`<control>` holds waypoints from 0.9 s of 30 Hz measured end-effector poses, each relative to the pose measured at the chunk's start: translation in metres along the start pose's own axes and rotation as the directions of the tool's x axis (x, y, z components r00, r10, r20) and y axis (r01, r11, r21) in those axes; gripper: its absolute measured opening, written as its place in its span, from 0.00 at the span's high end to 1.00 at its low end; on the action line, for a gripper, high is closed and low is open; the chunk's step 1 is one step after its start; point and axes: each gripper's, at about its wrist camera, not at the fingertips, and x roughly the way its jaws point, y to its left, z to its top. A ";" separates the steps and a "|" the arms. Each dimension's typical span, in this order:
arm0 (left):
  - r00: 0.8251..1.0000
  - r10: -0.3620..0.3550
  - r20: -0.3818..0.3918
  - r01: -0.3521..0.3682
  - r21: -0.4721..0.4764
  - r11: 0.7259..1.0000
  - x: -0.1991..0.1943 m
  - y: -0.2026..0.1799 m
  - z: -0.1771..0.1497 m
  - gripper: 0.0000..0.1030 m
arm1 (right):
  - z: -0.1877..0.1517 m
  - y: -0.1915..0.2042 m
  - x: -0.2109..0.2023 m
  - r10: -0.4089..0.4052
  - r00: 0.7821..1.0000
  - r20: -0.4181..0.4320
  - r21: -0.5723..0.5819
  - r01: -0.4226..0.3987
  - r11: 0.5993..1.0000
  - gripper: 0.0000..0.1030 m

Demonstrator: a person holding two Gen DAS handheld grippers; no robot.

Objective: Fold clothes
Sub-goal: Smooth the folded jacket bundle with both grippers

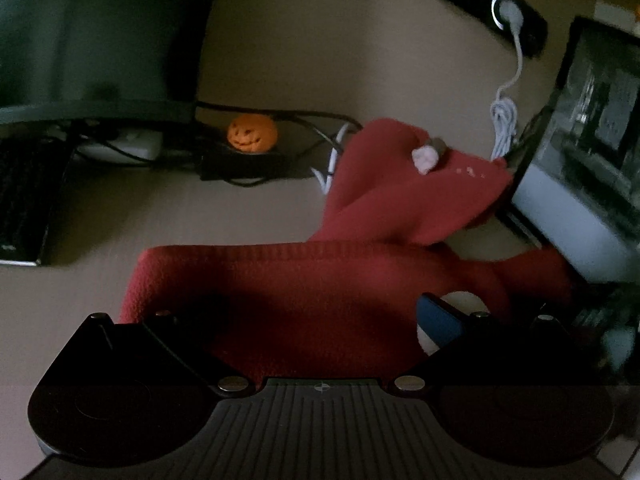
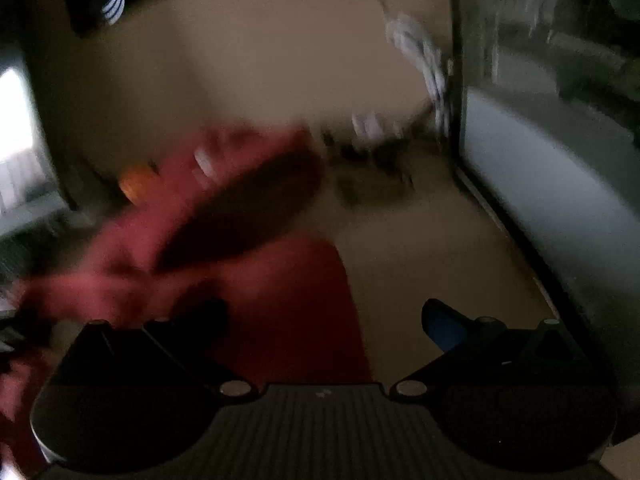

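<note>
Showing no readable writing, red sweater (image 1: 320, 280) lies on desk (image 1: 120, 216).

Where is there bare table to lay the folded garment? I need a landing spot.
Bare table lies left of the red garment, between it and the dark keyboard. Another patch shows between garment and glass case in the right wrist view. The back is crowded: pumpkin, black cables, white cord.

Both wrist views look closely down at the sweater (image 1: 320, 300).
</note>
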 end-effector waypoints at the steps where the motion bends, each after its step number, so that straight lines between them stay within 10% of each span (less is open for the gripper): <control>1: 1.000 0.023 -0.011 -0.023 0.015 1.000 -0.003 -0.005 0.002 0.00 | 0.002 0.005 -0.010 0.047 0.998 0.036 0.000 -0.047 0.999 0.00; 6: 0.997 0.061 -0.043 -0.059 0.038 0.998 -0.016 -0.019 0.005 0.00 | 0.005 0.032 0.011 0.183 0.983 -0.004 -0.001 -0.183 0.983 0.00; 12: 0.996 0.062 -0.058 -0.060 0.043 0.997 -0.014 -0.016 0.004 0.00 | -0.016 0.061 0.065 -0.009 0.981 -0.195 -0.089 -0.008 0.996 0.00; 27: 0.993 0.083 -0.082 -0.072 0.128 0.989 -0.001 -0.020 -0.006 0.00 | -0.022 0.037 0.022 0.065 0.985 -0.158 -0.025 -0.070 0.997 0.00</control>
